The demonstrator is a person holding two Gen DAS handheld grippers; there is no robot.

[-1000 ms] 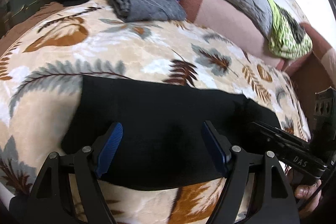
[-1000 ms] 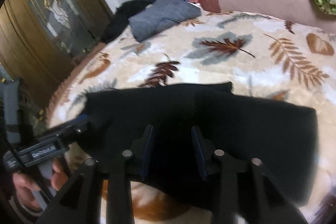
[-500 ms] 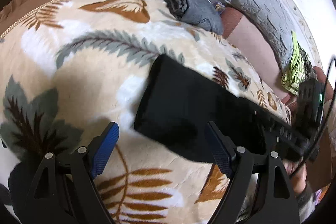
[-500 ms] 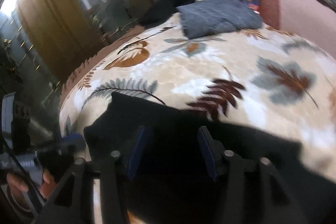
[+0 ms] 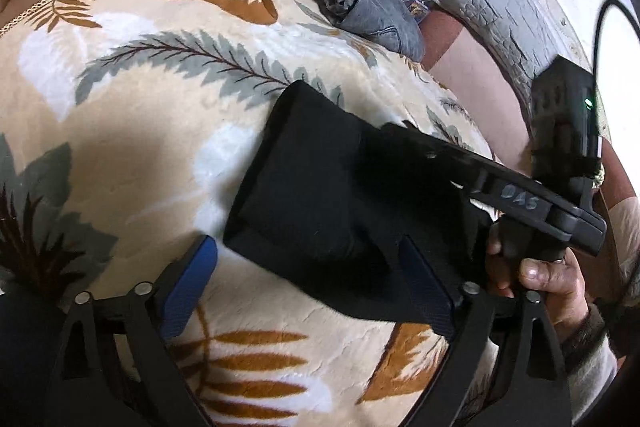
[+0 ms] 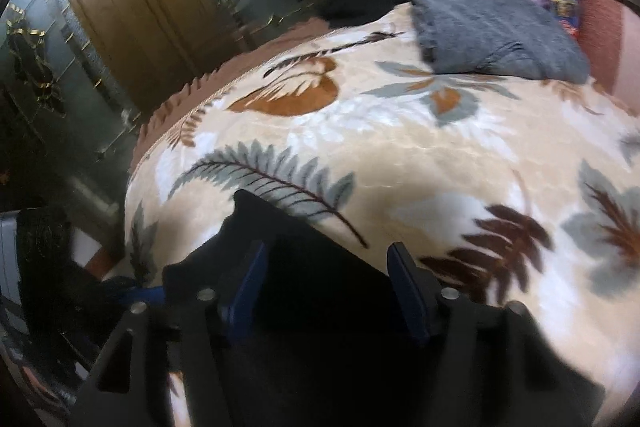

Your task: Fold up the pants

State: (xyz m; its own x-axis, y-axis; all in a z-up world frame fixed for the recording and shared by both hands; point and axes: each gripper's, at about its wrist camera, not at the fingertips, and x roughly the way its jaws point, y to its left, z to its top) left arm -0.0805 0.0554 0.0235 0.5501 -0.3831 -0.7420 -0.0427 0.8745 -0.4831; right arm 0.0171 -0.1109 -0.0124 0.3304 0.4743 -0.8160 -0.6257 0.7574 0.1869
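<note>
Starting at the left, my left tongs stand wide apart, having just been opening, and nothing is pinched: the near corner of the black pants lies between the blue pads without either pad pressing on it. The pants sit on the leaf-patterned blanket of the bed, already doubled into a thick dark rectangle, close to the near edge. Further right in the same view, my right hand holds the other tool low over the far part of the cloth.

From the right wrist view, the right tongs are also apart and have just been opening, hovering over the black fabric with no grip that I can see.

I judge the pants soft, limp and light, with a matte knit that should not slip. They will sag and unfold if lifted by one layer, so I would take both corners of one short end, catching every layer at once. A folded grey garment lies well apart at the far side.
</note>
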